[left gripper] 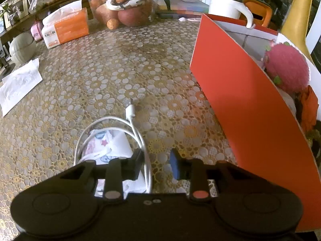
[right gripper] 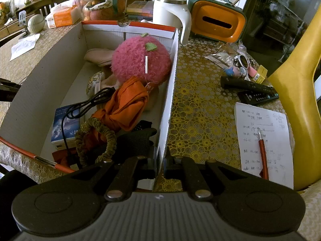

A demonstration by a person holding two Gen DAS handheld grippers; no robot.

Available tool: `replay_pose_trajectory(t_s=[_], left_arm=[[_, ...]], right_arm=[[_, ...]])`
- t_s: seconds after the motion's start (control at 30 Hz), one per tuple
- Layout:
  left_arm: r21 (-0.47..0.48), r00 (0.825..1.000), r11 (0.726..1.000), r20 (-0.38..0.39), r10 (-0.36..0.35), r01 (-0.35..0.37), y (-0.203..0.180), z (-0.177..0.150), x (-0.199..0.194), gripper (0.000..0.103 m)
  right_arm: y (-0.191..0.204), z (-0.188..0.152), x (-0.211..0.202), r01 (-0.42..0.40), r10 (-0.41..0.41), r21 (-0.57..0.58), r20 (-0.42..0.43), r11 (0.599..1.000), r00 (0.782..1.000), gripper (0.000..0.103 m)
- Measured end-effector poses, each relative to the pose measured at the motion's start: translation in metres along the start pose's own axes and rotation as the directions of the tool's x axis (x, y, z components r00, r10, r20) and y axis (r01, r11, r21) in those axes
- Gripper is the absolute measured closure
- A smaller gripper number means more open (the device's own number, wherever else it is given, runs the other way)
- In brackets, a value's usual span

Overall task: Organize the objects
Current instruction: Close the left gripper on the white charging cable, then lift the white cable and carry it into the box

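A red-sided cardboard box stands on the lace-covered table; its white inside holds a pink plush ball, an orange cloth, a black cable, a blue packet and a hair scrunchie. My left gripper is open, low over a coiled white USB cable that lies on a printed tissue pack; the cable passes between the fingers. My right gripper is shut on the box's right wall.
Left of the box are a white tissue, an orange tissue pack and a bag of fruit. Right of it lie two remotes, sunglasses, a pen on paper, a white kettle and an orange tissue box.
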State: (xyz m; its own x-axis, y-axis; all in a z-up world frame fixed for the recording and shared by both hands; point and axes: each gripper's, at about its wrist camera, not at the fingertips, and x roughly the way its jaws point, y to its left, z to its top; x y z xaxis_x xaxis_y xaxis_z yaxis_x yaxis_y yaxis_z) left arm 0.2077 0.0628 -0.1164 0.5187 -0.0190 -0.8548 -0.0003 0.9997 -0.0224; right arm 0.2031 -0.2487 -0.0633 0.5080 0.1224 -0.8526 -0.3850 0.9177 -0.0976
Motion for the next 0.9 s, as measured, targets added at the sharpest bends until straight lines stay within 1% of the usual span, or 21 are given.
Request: replay_pose_trajectory(t_s=[0.03, 0.07, 0.13, 0.23, 0.4, 0.6, 0.9], left_arm=[[0.001, 1.0, 1.0, 0.003, 0.01, -0.01, 0.0, 0.0, 0.0, 0.084], [0.0, 1.0, 1.0, 0.004, 0.019, -0.019, 0.0, 0.0, 0.0, 0.087], [-0.011, 1.0, 1.0, 0.004, 0.028, -0.028, 0.004, 0.0, 0.0, 0.099], [-0.042, 1.0, 0.999, 0.003, 0.008, -0.008, 0.011, -0.001, -0.001, 0.101], [-0.056, 1.0, 0.998, 0.008, -0.006, 0.007, 0.012, -0.002, -0.005, 0.102], [-0.084, 0.997, 0.995, 0.062, -0.048, 0.053, 0.013, 0.001, -0.032, 0.102], [-0.11, 0.982, 0.986, 0.151, -0.111, 0.128, 0.021, 0.008, -0.075, 0.102]], right_arm=[[0.0, 0.0, 0.0, 0.001, -0.001, -0.001, 0.0, 1.0, 1.0, 0.097], [0.0, 0.0, 0.0, 0.001, -0.001, 0.0, 0.001, 1.0, 1.0, 0.097], [0.0, 0.0, 0.0, 0.0, 0.0, 0.0, 0.0, 1.0, 1.0, 0.097], [0.0, 0.0, 0.0, 0.001, -0.001, -0.001, 0.0, 1.0, 1.0, 0.097], [0.0, 0.0, 0.0, 0.002, -0.002, -0.002, -0.001, 1.0, 1.0, 0.097], [0.0, 0.0, 0.0, 0.003, -0.003, -0.003, 0.0, 1.0, 1.0, 0.097], [0.0, 0.0, 0.0, 0.003, -0.003, -0.003, 0.0, 1.0, 1.0, 0.097]])
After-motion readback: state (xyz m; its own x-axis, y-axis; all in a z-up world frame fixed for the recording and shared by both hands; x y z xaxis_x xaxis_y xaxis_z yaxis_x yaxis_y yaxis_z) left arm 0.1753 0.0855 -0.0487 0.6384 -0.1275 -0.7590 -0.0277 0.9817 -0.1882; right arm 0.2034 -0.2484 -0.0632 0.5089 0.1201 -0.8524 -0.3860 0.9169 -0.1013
